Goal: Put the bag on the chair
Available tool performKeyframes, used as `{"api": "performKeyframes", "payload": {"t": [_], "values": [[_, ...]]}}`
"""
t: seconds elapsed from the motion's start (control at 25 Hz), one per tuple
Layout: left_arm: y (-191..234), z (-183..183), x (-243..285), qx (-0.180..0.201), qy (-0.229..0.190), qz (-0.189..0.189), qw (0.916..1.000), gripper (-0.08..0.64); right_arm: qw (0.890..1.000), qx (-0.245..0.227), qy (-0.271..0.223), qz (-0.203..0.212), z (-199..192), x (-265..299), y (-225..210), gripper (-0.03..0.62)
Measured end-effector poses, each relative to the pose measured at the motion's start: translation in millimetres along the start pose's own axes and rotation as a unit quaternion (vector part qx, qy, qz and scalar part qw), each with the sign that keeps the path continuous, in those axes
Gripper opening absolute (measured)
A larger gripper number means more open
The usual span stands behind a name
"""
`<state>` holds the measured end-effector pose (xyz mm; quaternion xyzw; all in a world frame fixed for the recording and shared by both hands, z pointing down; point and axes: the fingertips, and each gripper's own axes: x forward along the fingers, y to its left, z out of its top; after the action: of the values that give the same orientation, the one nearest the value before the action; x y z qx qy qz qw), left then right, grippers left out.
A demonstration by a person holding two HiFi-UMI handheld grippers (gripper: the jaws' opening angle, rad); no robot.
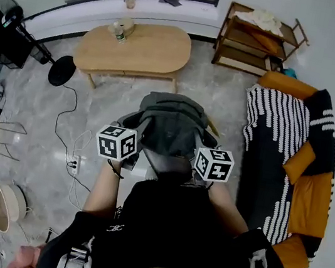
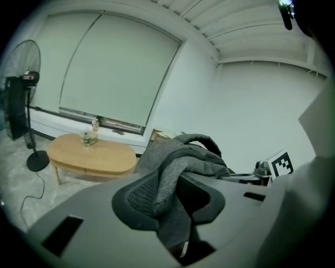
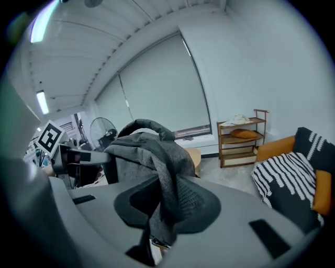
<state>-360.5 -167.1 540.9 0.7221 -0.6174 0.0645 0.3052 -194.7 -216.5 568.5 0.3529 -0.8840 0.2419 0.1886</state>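
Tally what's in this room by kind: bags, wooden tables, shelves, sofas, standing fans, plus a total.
bag: 1
table: 1
shelf: 1
sofa: 1
fan: 1
total: 5

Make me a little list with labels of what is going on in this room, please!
held thing: grey bag, carried by both grippers
left gripper: shut on the bag's fabric
right gripper: shut on the bag's fabric
ahead: wooden table
right side: striped sofa, wooden shelf
left side: fan
chair: cannot be made out clearly
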Motion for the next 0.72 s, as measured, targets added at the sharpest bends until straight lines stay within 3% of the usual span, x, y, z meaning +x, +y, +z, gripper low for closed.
{"api": "performKeyframes", "payload": {"t": [0.16, 0.32, 0.72], "values": [[9.2, -0.2, 30.3, 0.039, 0.045, -0.052, 0.9969, 0.117, 0.998, 0.044, 0.003, -0.053, -17.8, 6.2, -6.8, 0.084], [13.5, -13.5, 58.6, 0.06, 0.089, -0.107, 0.9885, 0.118, 0.991, 0.086, 0.007, -0.104, -41.3, 7.4, -15.0, 0.083], [-3.5, -85.8, 107.5, 0.114, 0.2, -0.192, 0.954, 0.118, 0.961, 0.179, 0.04, -0.207, -123.7, -7.3, -43.9, 0.08]]}}
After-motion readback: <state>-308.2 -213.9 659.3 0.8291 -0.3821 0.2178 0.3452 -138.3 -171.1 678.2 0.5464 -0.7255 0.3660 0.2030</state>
